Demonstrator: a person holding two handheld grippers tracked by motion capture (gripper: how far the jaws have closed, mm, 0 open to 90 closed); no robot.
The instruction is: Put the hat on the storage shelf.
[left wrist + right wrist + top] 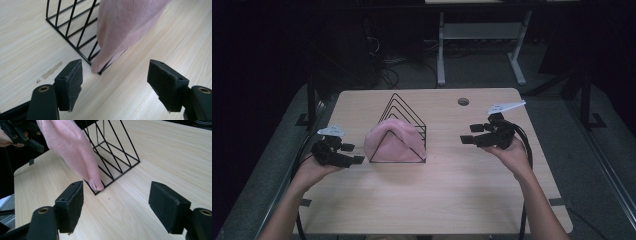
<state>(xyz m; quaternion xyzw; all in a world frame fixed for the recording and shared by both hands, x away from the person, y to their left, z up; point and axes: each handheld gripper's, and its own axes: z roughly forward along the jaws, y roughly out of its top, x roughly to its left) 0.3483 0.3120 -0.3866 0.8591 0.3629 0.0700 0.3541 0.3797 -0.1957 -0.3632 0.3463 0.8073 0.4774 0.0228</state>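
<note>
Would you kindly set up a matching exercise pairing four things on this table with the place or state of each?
Things:
1. pink cloth
2. black wire rack
3. left claw
4. round hole

Descriptions:
A. in the tabletop's far right part
B. open, left of the rack
C. draped over the rack's near end
D. stands at the table's middle, triangular

Pairs: 1-C, 2-D, 3-B, 4-A
</note>
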